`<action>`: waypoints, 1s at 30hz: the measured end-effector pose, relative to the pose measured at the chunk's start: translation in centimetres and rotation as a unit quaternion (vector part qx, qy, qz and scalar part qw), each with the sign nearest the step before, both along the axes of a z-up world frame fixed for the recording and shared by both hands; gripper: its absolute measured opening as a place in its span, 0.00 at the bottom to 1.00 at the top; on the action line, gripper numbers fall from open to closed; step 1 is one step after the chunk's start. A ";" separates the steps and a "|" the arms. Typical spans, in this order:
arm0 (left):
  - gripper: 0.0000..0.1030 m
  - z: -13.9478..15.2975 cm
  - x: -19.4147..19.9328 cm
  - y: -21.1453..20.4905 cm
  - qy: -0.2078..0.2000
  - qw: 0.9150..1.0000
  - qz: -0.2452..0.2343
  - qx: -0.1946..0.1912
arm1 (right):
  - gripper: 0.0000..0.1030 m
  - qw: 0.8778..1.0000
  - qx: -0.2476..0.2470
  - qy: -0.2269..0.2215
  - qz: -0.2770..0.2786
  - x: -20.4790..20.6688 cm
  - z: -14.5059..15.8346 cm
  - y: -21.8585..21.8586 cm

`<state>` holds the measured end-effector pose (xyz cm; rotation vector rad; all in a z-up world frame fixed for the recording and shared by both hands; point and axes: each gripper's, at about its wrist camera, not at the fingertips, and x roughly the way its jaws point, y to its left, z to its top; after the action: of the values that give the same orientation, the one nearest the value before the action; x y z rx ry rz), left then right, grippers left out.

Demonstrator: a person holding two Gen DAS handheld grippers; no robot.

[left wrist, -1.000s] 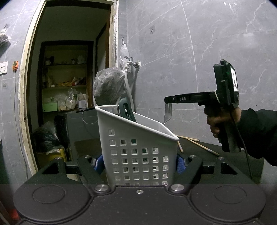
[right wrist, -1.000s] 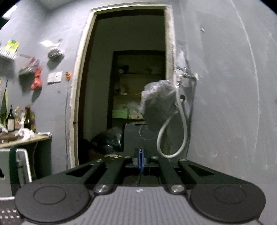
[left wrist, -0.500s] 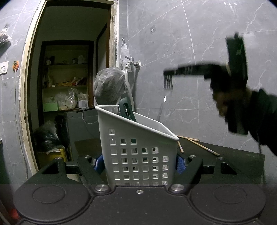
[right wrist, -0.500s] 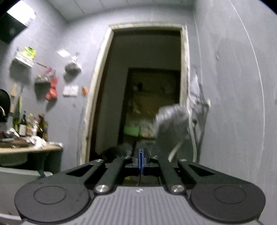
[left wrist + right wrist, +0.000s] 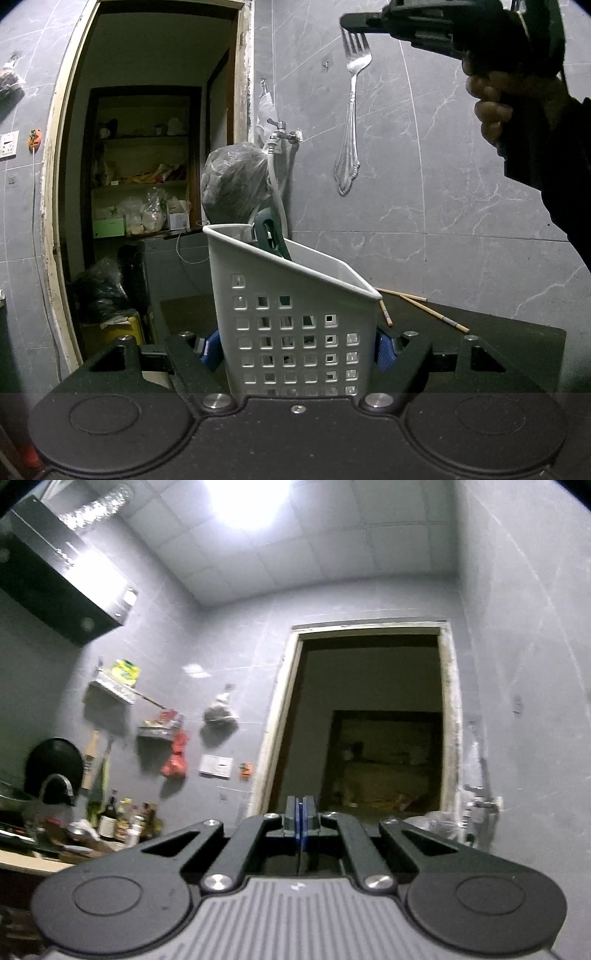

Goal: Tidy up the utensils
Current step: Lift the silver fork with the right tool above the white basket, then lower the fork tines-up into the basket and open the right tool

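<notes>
My left gripper (image 5: 297, 347) is shut on a white perforated utensil basket (image 5: 295, 325), its blue pads (image 5: 384, 349) pressing both sides. A dark green handle (image 5: 271, 236) sticks up inside the basket. High at the upper right of the left wrist view, my right gripper (image 5: 351, 26) is shut on the tines of a silver fork (image 5: 351, 110). The fork hangs handle-down, well above the basket's rim. In the right wrist view the right gripper (image 5: 300, 812) has its pads together and points up toward the ceiling; the fork is hidden there.
Two wooden chopsticks (image 5: 424, 310) lie on the black table (image 5: 498, 332) behind the basket. A person's hand (image 5: 487, 99) holds the right gripper. A tap with a hose (image 5: 280, 136) and a plastic-wrapped bundle (image 5: 236, 181) stand against the grey tiled wall, beside an open doorway (image 5: 147, 147).
The right gripper has risen with the fork, lifting its handle clear out of the basket, and now tilts upward toward the ceiling. The left gripper and basket have not moved.
</notes>
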<state>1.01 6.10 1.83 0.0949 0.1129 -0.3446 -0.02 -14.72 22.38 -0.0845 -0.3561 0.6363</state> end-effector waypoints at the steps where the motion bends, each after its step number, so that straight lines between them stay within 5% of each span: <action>1: 0.75 0.0 0.0 0.0 0.000 1.000 0.000 0.000 | 0.02 1.000 -0.006 0.002 0.007 -0.1 -0.2 0.4; 30: 0.75 0.0 0.0 -0.1 0.000 1.000 0.000 0.002 | 0.02 0.993 -0.096 0.057 0.049 0.0 -7.1 5.4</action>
<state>1.00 6.04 1.82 0.0977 0.1143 -0.3440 -0.03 -9.35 15.27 -0.2140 -0.1893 0.7688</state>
